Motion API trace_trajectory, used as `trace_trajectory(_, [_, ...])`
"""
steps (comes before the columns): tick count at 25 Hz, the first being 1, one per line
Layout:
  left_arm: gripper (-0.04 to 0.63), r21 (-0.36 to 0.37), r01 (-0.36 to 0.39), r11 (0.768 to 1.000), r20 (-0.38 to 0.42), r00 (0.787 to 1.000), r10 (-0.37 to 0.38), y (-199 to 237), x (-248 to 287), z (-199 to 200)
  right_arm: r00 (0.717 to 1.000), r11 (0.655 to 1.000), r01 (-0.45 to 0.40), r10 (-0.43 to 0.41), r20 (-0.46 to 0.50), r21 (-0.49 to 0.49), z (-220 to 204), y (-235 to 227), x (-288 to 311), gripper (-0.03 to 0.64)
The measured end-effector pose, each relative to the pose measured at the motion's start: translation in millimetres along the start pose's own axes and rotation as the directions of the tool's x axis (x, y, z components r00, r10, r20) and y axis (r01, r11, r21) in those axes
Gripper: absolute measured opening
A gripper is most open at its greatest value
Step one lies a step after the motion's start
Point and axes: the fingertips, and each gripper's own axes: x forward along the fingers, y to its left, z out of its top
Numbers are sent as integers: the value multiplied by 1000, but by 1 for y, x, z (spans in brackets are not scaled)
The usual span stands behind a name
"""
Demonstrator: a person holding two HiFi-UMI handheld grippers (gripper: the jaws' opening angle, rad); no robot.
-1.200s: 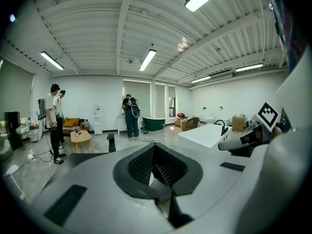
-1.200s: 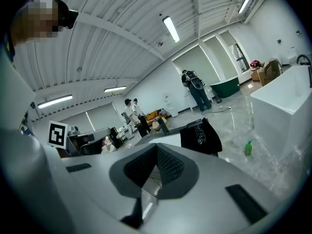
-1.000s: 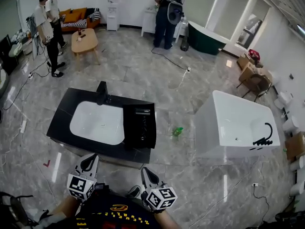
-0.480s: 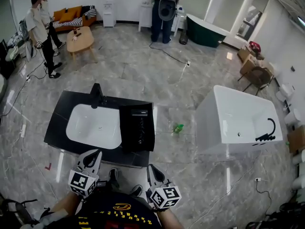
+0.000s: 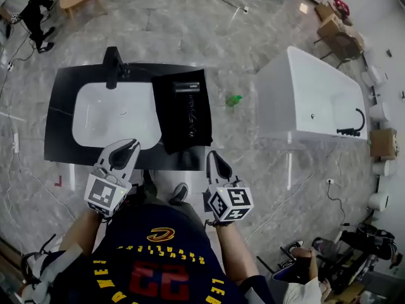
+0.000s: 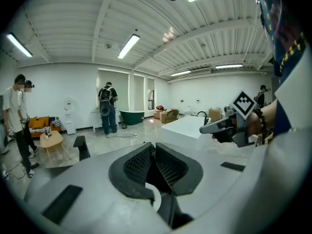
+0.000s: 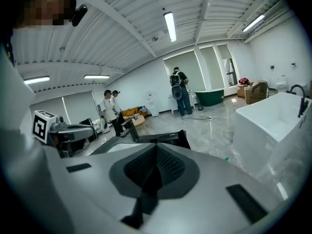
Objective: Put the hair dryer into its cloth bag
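The left claw (image 5: 128, 148) and the right claw (image 5: 214, 158) are both closed tight with nothing between their jaws, side by side with their tips at the front edge of the black tabletop (image 5: 60, 122). Just beyond them, a flat black cloth bag (image 5: 183, 109) with a small pale label lies on the tabletop's right part, beside the white sink (image 5: 114, 114); the hair dryer cannot be told apart from the dark cloth. A second ago both claws hung well short of the tabletop.
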Motion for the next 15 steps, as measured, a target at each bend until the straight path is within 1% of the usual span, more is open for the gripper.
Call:
trace_trajectory(2, [13,-26,46,999,-19,999,-46,11,6,-15,998,999,42,-42,-45,5,-4,-2,20,-7])
trace_trajectory(3, [30,-39,63,997,-25,998,-64,18,9,-21,997,999,51,-51,-64,2,-5,-1,33,28])
trace_trajectory(6, [63,-58,119,991,-51,991,-122,38,20,-39,991,998,59,-62,-118,-32,-8,3,74,68])
trace_trajectory(9, [102,-56,178,982,-89,979,-182,41,33,-51,983,997,57,-67,-170,-60,-10,0,107,91])
trace_trajectory(12, [121,-74,195,978,-108,973,-202,42,44,-58,974,996,38,-55,-219,-82,-17,-7,141,92])
trace_trajectory(15, [137,-117,196,974,-127,969,-210,37,50,-64,954,994,30,-61,-293,-109,-34,-20,173,92])
